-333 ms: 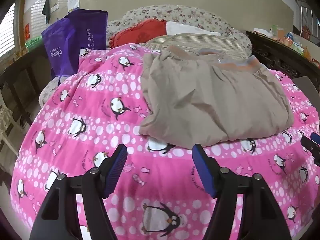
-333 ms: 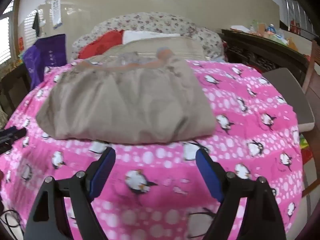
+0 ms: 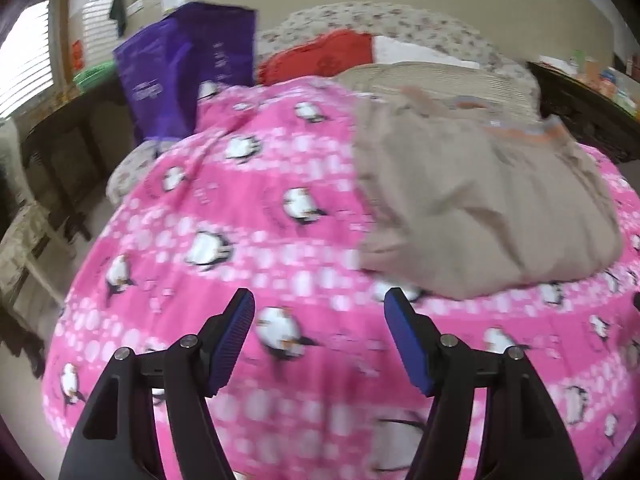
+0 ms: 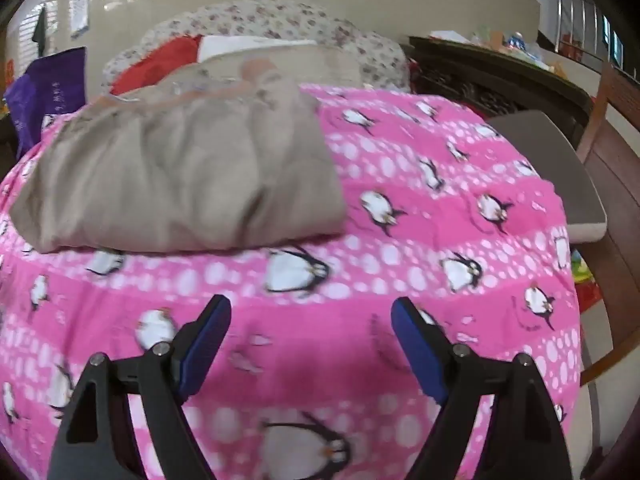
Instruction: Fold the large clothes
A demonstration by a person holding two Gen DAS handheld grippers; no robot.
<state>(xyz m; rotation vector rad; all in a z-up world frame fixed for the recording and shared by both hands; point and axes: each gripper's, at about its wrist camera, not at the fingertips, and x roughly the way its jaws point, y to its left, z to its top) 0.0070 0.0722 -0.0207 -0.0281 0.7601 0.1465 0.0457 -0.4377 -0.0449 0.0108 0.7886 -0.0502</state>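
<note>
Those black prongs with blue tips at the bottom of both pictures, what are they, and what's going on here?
They are two hand-held claws; a person carries one in each hand, and a camera on each looks forward along its fingers. One picture comes from the left claw, the other from the right claw. Both stand open and hold nothing. In front of them is a pink penguin blanket, with a folded beige garment lying on it. Behind are a purple bag and a red cushion. The job is folding clothes.
</note>
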